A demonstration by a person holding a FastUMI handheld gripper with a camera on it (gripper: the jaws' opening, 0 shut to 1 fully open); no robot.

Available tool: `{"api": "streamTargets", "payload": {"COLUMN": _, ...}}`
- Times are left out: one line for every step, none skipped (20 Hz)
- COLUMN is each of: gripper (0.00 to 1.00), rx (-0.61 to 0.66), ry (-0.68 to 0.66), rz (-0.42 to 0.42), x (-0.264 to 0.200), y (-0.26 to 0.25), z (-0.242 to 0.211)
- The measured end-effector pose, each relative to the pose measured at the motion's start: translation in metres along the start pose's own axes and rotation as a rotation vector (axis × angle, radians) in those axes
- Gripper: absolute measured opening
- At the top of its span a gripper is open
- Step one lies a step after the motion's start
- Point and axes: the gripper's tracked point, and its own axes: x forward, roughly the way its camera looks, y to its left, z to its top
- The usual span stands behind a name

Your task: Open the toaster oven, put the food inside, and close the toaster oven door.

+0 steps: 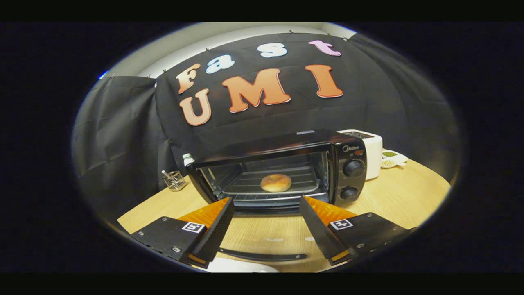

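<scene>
A black toaster oven (286, 141) stands on the round wooden table (401, 196) with its door (266, 233) folded down flat toward me. The door's handle (262, 257) lies nearest to me. A round golden bun (275, 182) rests on the wire rack (299, 174) inside the oven cavity. My gripper (266, 200) is open, fingers spread wide above the lowered door, nothing between them. The fingertips sit just in front of the oven opening, with the bun beyond them.
Two knobs (353, 168) are on the oven's right panel. A white toaster (371, 152) and small dishes (394, 158) stand right of the oven. A wire holder (175, 180) and a bottle top (187, 157) sit to its left. A white plate rim (241, 268) lies below the door handle.
</scene>
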Motion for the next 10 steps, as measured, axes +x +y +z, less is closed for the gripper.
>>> {"api": "streamTargets", "payload": {"gripper": 0.95, "rx": -0.008, "ry": 0.008, "rz": 0.009, "x": -0.005, "y": -0.001, "z": -0.005}}
{"api": "streamTargets", "payload": {"gripper": 0.95, "rx": -0.012, "ry": 0.022, "rz": 0.008, "x": -0.011, "y": -0.002, "z": -0.012}}
{"api": "streamTargets", "payload": {"gripper": 0.95, "rx": -0.013, "ry": 0.043, "rz": 0.001, "x": -0.015, "y": -0.007, "z": -0.020}}
{"api": "streamTargets", "payload": {"gripper": 0.95, "rx": -0.015, "ry": 0.060, "rz": -0.002, "x": -0.022, "y": -0.010, "z": -0.028}}
{"api": "streamTargets", "payload": {"gripper": 0.95, "rx": -0.020, "ry": 0.066, "rz": -0.002, "x": -0.028, "y": -0.011, "z": -0.033}}
{"api": "streamTargets", "payload": {"gripper": 0.95, "rx": -0.032, "ry": 0.070, "rz": -0.004, "x": -0.034, "y": -0.012, "z": -0.037}}
{"api": "streamTargets", "payload": {"gripper": 0.95, "rx": -0.048, "ry": 0.073, "rz": -0.003, "x": -0.041, "y": -0.012, "z": -0.040}}
{"api": "streamTargets", "payload": {"gripper": 0.95, "rx": -0.056, "ry": 0.076, "rz": -0.003, "x": -0.048, "y": -0.013, "z": -0.045}}
{"api": "streamTargets", "payload": {"gripper": 0.95, "rx": -0.053, "ry": 0.094, "rz": 0.003, "x": -0.055, "y": -0.012, "z": -0.052}}
{"api": "streamTargets", "payload": {"gripper": 0.95, "rx": -0.043, "ry": 0.122, "rz": 0.014, "x": -0.062, "y": -0.010, "z": -0.062}}
